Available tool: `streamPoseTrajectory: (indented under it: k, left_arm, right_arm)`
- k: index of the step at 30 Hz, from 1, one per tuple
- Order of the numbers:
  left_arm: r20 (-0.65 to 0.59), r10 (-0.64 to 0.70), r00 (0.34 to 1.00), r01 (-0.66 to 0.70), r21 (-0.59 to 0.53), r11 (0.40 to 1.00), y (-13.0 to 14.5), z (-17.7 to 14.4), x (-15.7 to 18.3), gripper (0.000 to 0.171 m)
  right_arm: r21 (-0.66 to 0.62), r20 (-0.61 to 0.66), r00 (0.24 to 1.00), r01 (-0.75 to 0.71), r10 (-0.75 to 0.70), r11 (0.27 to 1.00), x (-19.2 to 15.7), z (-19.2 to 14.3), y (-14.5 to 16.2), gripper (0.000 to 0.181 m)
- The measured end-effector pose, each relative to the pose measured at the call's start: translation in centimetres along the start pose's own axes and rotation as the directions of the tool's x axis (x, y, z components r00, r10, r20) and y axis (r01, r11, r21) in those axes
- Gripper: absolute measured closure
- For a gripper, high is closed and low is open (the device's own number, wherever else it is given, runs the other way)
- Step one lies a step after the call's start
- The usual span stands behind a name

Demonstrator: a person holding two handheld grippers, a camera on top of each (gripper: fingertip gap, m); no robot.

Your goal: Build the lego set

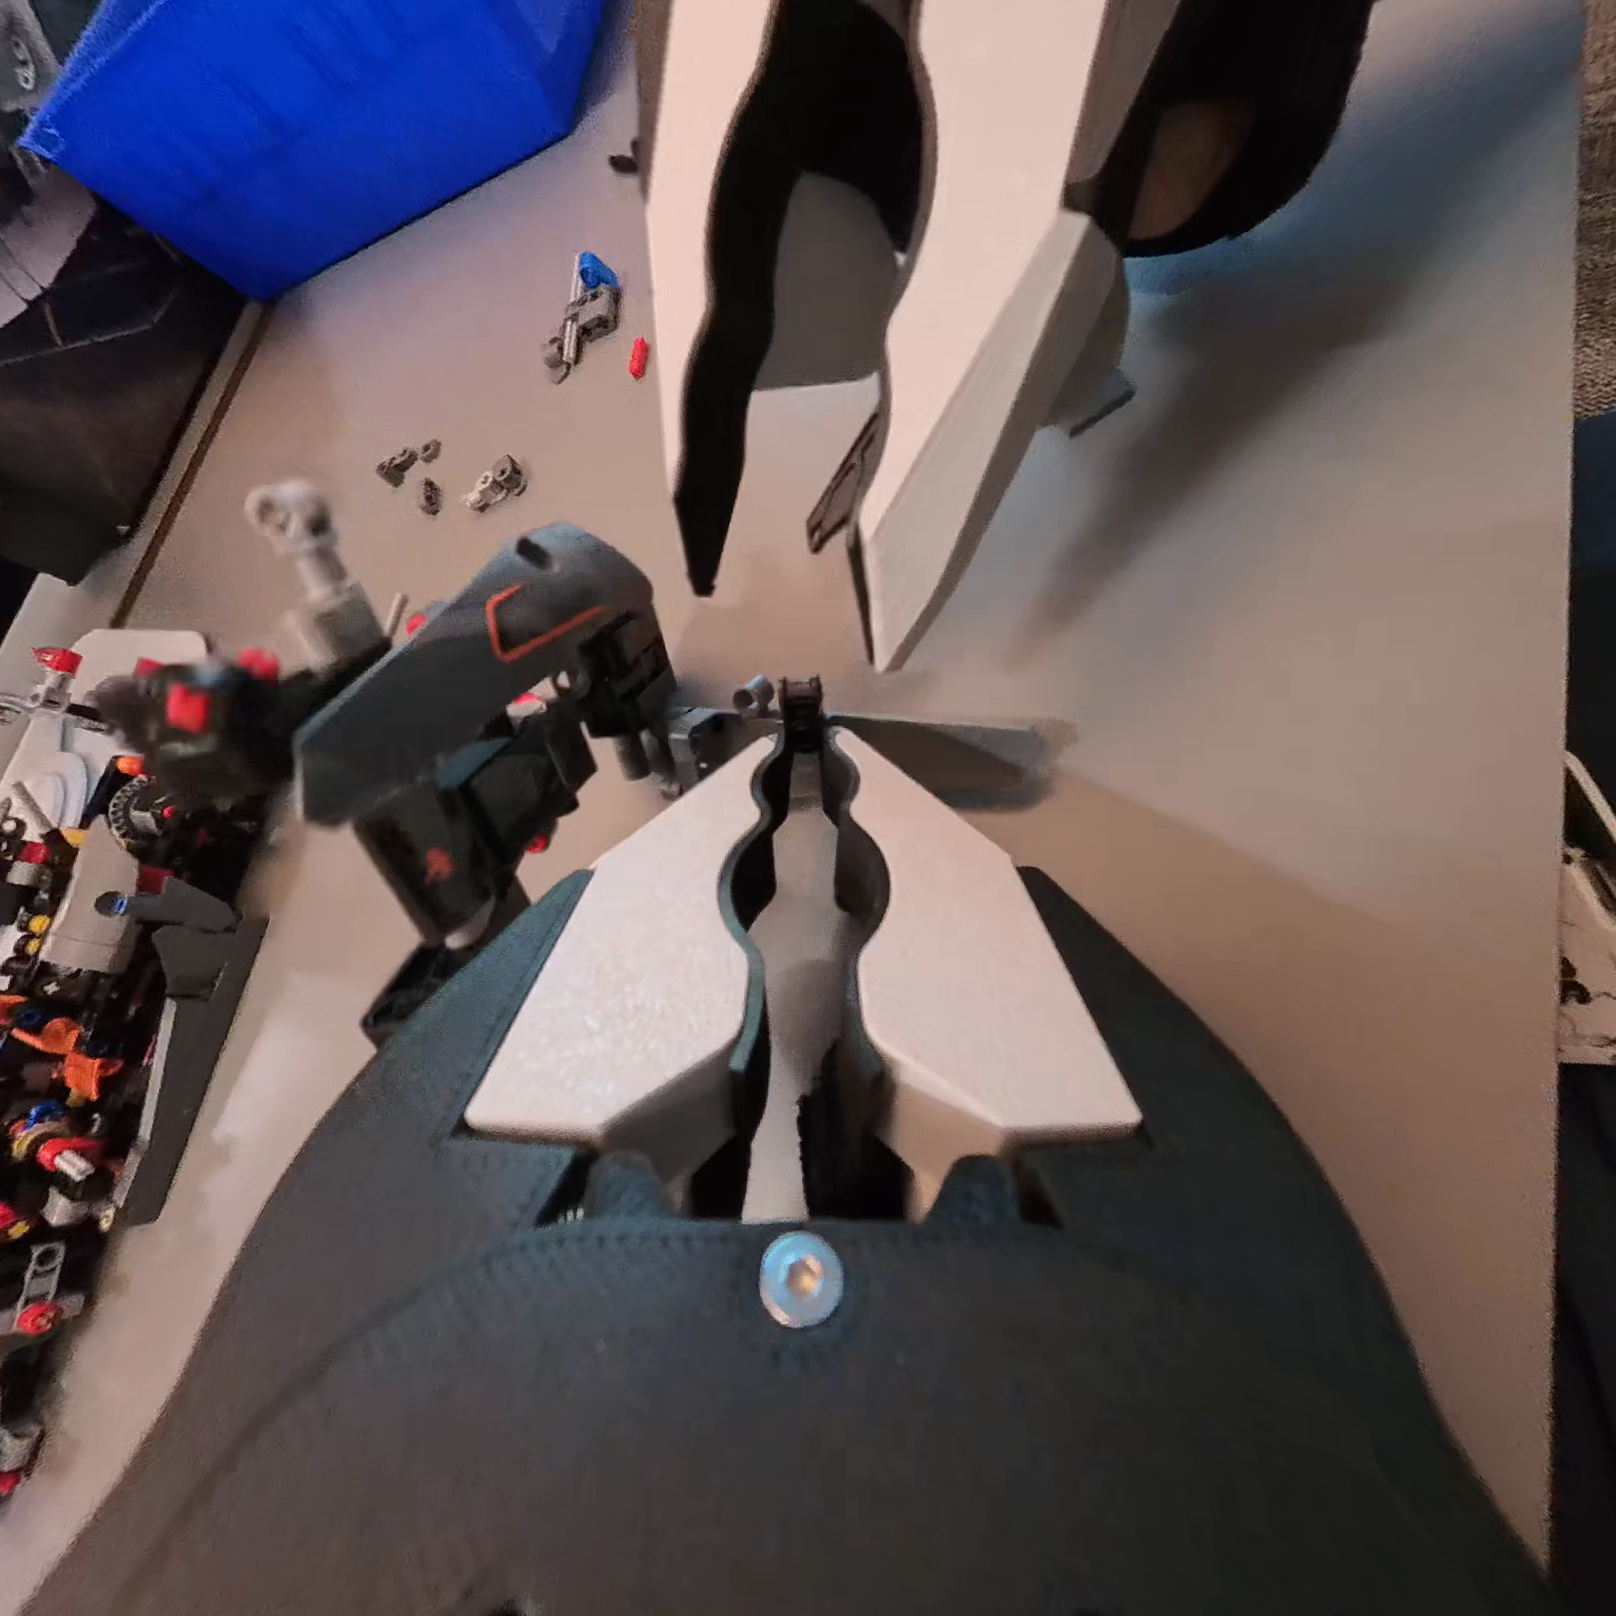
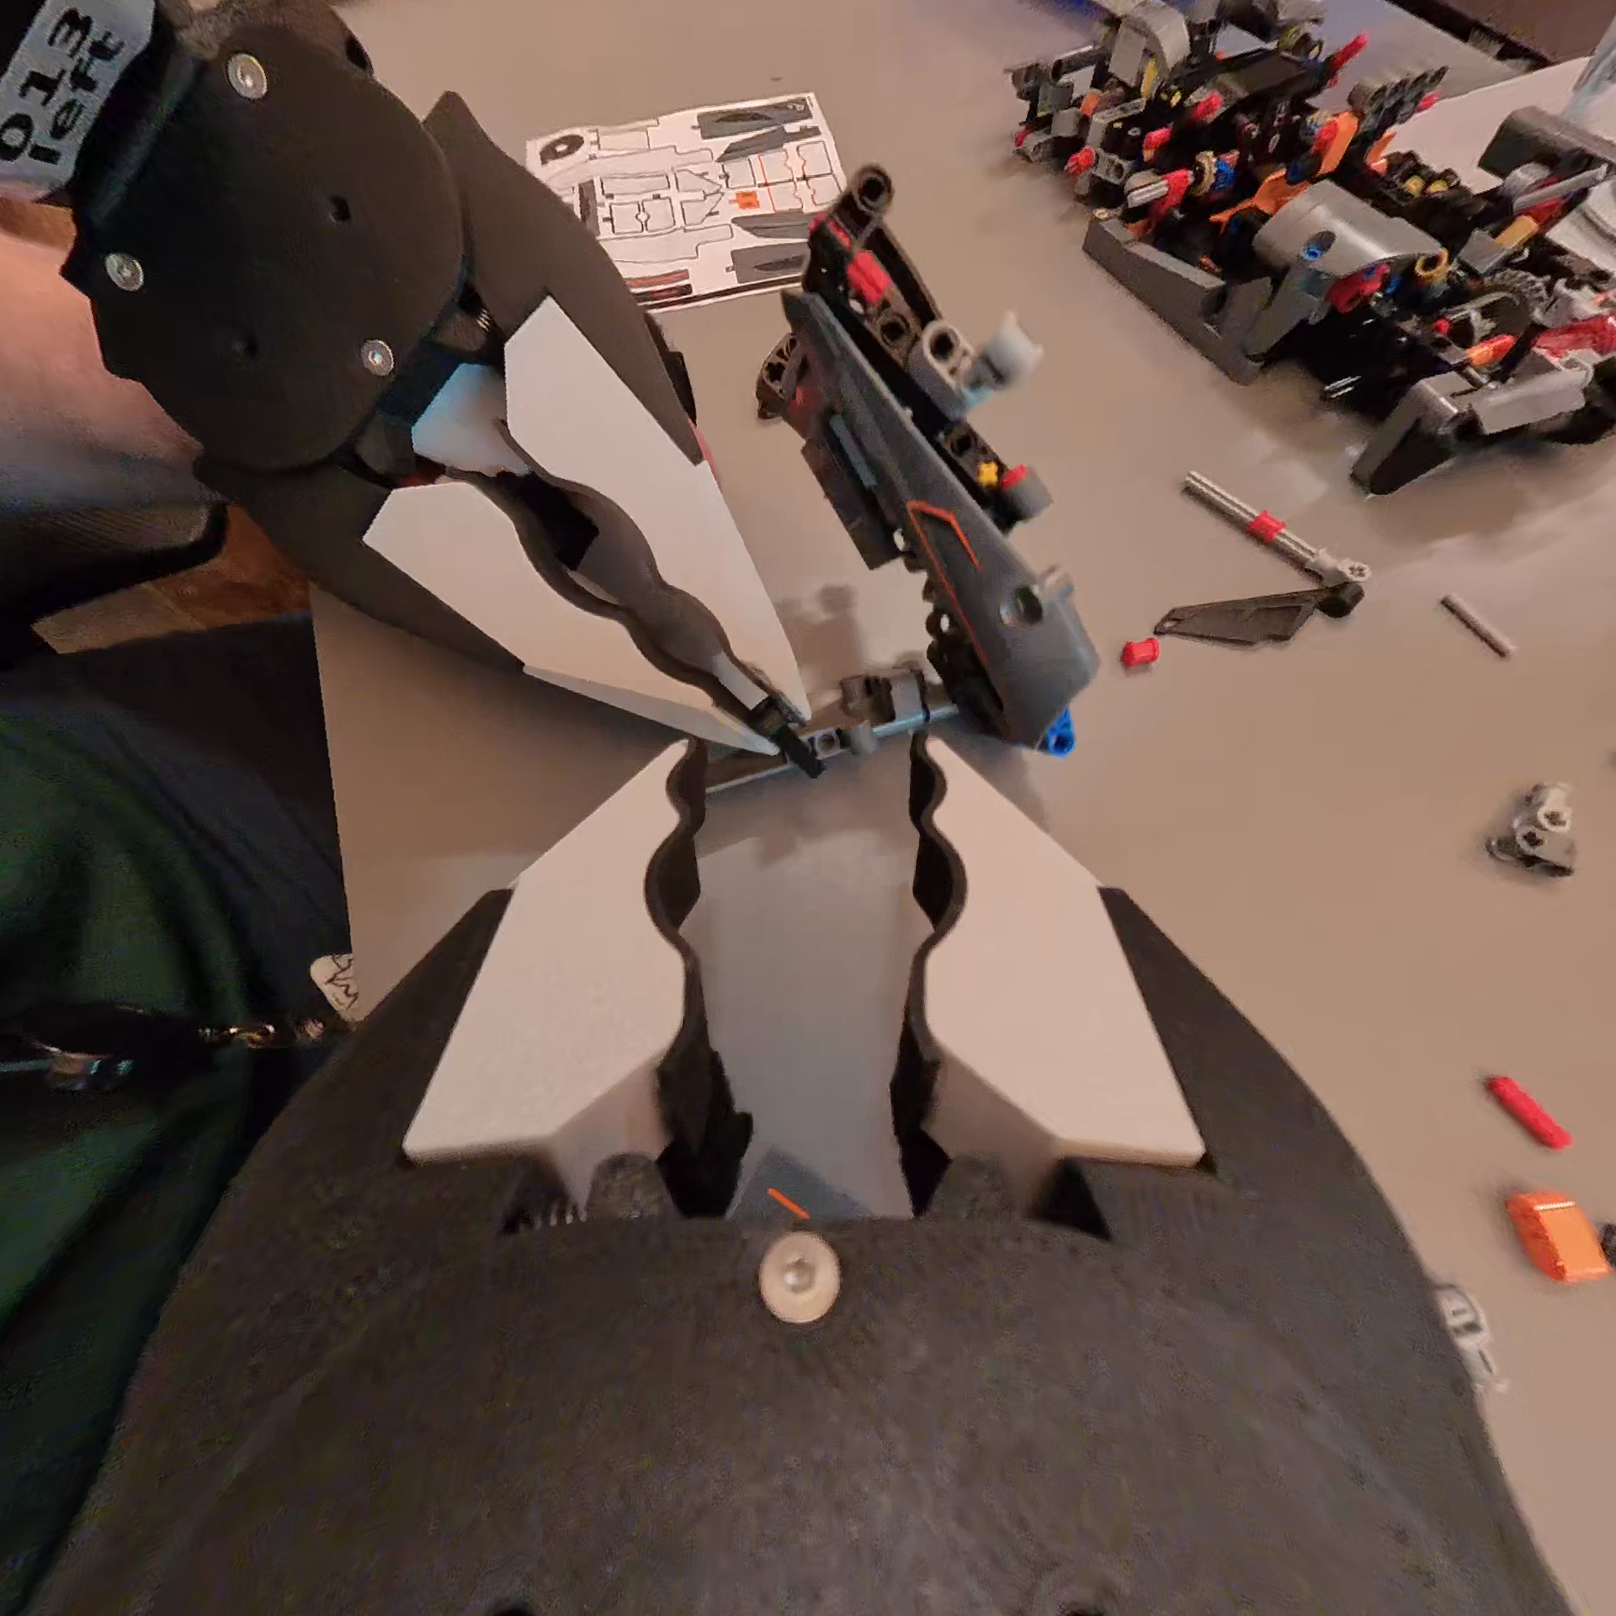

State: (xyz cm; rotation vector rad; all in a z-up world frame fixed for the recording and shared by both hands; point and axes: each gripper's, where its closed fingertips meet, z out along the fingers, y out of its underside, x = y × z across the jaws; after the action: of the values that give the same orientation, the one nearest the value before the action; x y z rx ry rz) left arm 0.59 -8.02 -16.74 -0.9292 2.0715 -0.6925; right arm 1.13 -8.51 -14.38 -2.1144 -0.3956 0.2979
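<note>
Left claw [image 2: 774,713] angled down to the bench [image 2: 1180,874], tips pinched on a small black lego piece [image 2: 791,734] by the grey panel assy [image 2: 979,568]. Right claw [image 2: 804,769] low, spread wide, nothing in it.

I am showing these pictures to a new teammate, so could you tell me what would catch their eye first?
Probably the left gripper, shut on a small black piece at the near end of the grey panel assembly in mid-table. The right gripper is open just in front of it. Next, the big colourful chassis at the far right, with the sticker sheet behind the assembly.
</note>
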Motion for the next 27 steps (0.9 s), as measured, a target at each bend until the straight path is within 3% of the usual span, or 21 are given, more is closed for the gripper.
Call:
streamPoseTrajectory:
  k: [10,18,27]
  left_arm:
    - [0.053,-0.075,0.996,0.075,0.005,0.997,0.0,-0.6,-1.3,0.167]
    - [0.131,-0.141,0.981,0.14,0.018,0.99,0.3,-1.2,-2.7,0.167]
    - [0.109,-0.126,0.986,0.128,-0.008,0.992,0.6,-1.1,-2.6,0.167]
  right_arm:
    - [-0.054,0.008,0.999,0.033,-0.033,0.998,-0.8,1.1,0.9,0.136]
    - [-0.102,-0.014,1.0,-0.022,0.02,0.995,-0.9,2.3,1.3,0.142]
    - [-0.114,-0.027,0.998,-0.052,0.049,0.992,-0.8,2.8,1.7,0.142]
